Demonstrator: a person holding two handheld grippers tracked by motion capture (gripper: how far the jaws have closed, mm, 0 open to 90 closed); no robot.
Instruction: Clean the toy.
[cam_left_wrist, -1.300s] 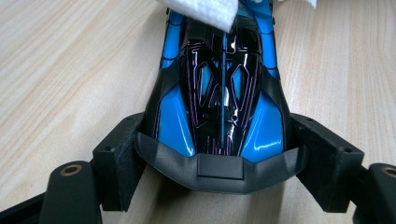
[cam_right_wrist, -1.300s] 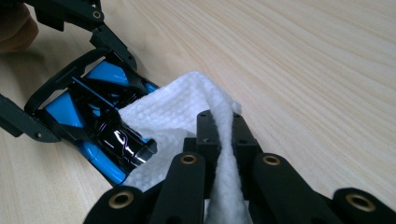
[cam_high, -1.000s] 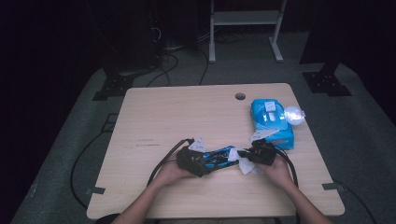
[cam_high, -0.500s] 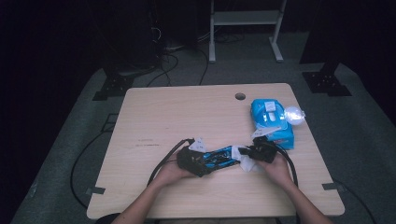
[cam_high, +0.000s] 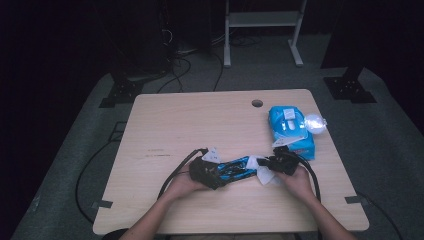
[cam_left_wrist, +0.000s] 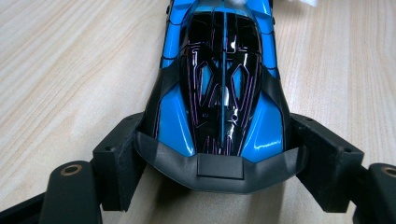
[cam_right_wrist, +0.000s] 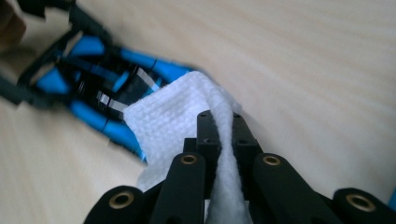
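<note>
From the high view, a glossy blue-and-black toy racing car (cam_high: 234, 167) lies on the pale wooden table (cam_high: 200, 125), with its long axis running across the table from one hand to the other. The left gripper (cam_high: 206, 171) has one end of the car, and the right gripper (cam_high: 280, 162) comes at the other end with a white woven wipe (cam_high: 262, 172). A blue soft pack of wipes (cam_high: 290, 130) sits beyond the car, on the right gripper's side and well apart from it.

In the left gripper view, the car (cam_left_wrist: 222, 88) points straight away from the left gripper (cam_left_wrist: 219, 158), with its long axis in line with the jaws. Those jaws stand moderately wide and clamp the black end of the body from both sides.

In the right gripper view, the right gripper (cam_right_wrist: 219, 128) is closed tight on a fold of the wipe (cam_right_wrist: 175, 119), whose free part lies over the near end of the car (cam_right_wrist: 88, 70). The car stretches away ahead of the jaws, so I judge that the coming wipe should run along the body toward the left gripper.
</note>
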